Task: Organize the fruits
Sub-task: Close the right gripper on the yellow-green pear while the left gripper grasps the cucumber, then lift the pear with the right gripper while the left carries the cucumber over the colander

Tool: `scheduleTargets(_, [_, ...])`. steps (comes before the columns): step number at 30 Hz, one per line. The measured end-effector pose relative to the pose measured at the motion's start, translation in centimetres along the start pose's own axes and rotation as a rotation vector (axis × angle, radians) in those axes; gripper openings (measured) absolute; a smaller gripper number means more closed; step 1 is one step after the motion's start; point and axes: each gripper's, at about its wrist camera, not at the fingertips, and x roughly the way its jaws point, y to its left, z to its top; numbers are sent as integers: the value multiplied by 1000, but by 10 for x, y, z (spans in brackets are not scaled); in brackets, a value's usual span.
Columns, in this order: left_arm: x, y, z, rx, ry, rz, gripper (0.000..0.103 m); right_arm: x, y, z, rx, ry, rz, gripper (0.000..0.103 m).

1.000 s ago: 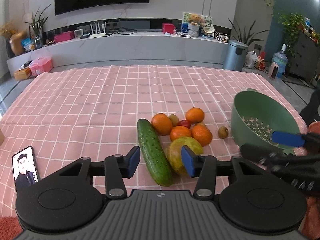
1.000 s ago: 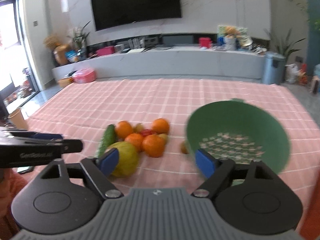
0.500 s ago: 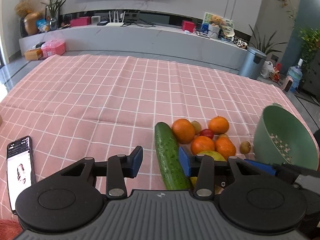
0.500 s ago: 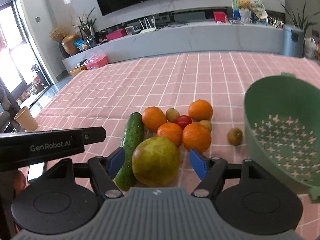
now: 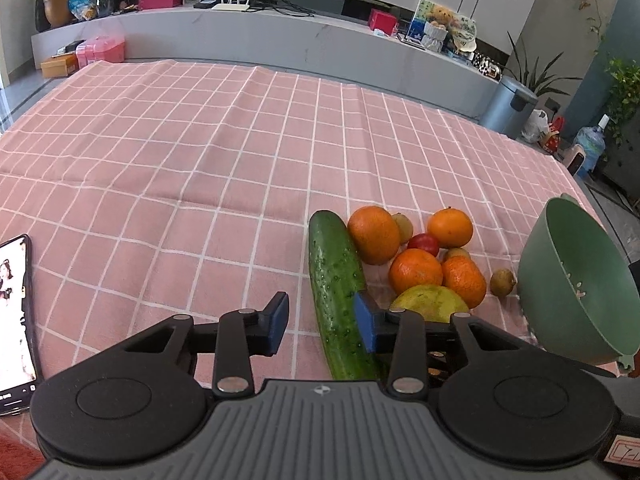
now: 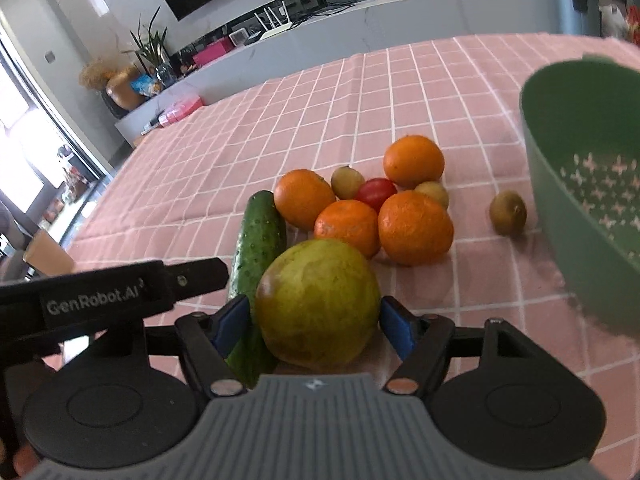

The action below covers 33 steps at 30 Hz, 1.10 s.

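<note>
Your right gripper (image 6: 316, 322) has its blue pads sitting on either side of the big yellow-green fruit (image 6: 318, 300), spread about as wide as the fruit itself. The left pad looks pressed up against it, the right pad is at its edge, but I honestly can't tell if you've clamped it or are just framing it. The fruit is at the near end of the pile, resting on the pink checked tablecloth (image 6: 420, 80).

Your left gripper (image 5: 322, 322) is parted to a medium gap with nothing gripped. The cucumber (image 5: 340, 292) runs near-to-far and its near part lies partly between the pads, closer to the right pad. You can see that gripper's black body poking in from the left in the right wrist view, just beside the cucumber.

Going outward: right of the cucumber is the cluster of four oranges (image 6: 416, 226), with a red tomato (image 6: 376, 192) tucked in the middle and a couple of small brownish fruits wedged among them. One more small brown fruit (image 6: 508, 213) sits on its own further right, near the green colander (image 6: 560, 208), which is tilted at the right edge of the table. Way over on the left, near edge, a phone (image 5: 14, 320) lies screen-up on the cloth.
</note>
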Motion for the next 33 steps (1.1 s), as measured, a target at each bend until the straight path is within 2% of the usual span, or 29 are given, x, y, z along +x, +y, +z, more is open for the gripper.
scheduleTargets(1, [0, 0, 0, -4, -5, 4, 45, 0, 0, 0, -4, -4, -6, 63])
scheduleTargets(3, [0, 0, 0, 1, -13, 1, 45, -1, 0, 0, -5, 0, -4, 62])
scheduleTargets(7, [-1, -3, 0, 13, -9, -28, 36, -7, -2, -1, -11, 6, -25, 62])
scheduleTargets(13, [5, -6, -1, -10, 0, -47, 36, -23, -14, -3, -40, 9, -89, 62])
scheduleTargets(16, [11, -8, 2, -13, -18, -29, 36, -28, -21, -3, -53, 5, -110, 62])
scheduleTargets(19, [22, -13, 5, 1, -1, -18, 36, -28, -26, -3, -46, 4, -121, 62])
scheduleTargets(21, [27, -17, 6, 17, -6, 13, 38, -27, -28, -3, -30, 4, -112, 62])
scheduleTargets(26, [41, -15, 6, 11, 11, 22, 54, -27, -27, -3, -50, 1, -109, 62])
scheduleTargets(33, [53, -16, 4, 30, 40, 20, 55, -27, -27, -3, -61, 0, -105, 62])
